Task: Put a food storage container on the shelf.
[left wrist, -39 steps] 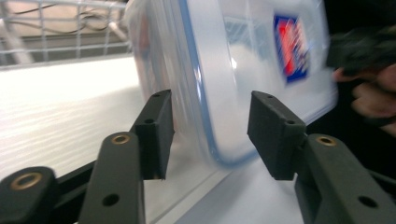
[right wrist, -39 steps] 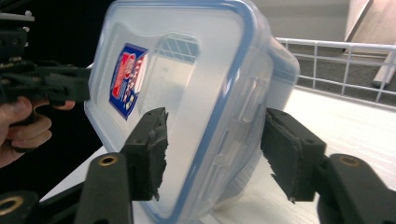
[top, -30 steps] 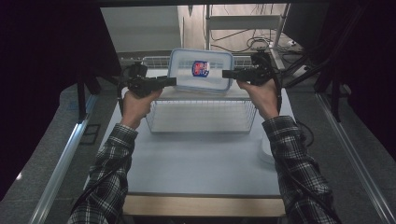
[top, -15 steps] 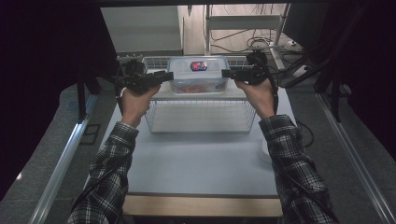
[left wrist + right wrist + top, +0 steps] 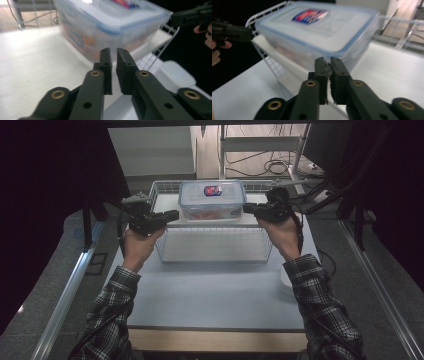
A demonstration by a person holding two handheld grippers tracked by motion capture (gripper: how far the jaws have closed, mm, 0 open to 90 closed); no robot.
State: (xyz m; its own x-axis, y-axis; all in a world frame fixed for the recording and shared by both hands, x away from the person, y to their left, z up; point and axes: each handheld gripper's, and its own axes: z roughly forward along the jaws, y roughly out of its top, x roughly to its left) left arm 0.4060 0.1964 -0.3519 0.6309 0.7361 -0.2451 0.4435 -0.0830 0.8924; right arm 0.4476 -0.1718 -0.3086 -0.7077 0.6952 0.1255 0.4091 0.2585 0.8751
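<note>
A clear lidded food container (image 5: 212,200) sits in the far part of the white wire basket (image 5: 215,251) on the table (image 5: 210,290). The left gripper (image 5: 172,215) and right gripper (image 5: 247,208) flank it at either end, each with jaws drawn nearly together on nothing, tips just off its walls. To handle the box well, I'd press both ends evenly and keep it level. The right gripper view (image 5: 326,65) shows the red-and-blue lid label (image 5: 310,15) clearly; the left gripper view (image 5: 113,55) catches a white tub (image 5: 175,76) outside the basket.
</note>
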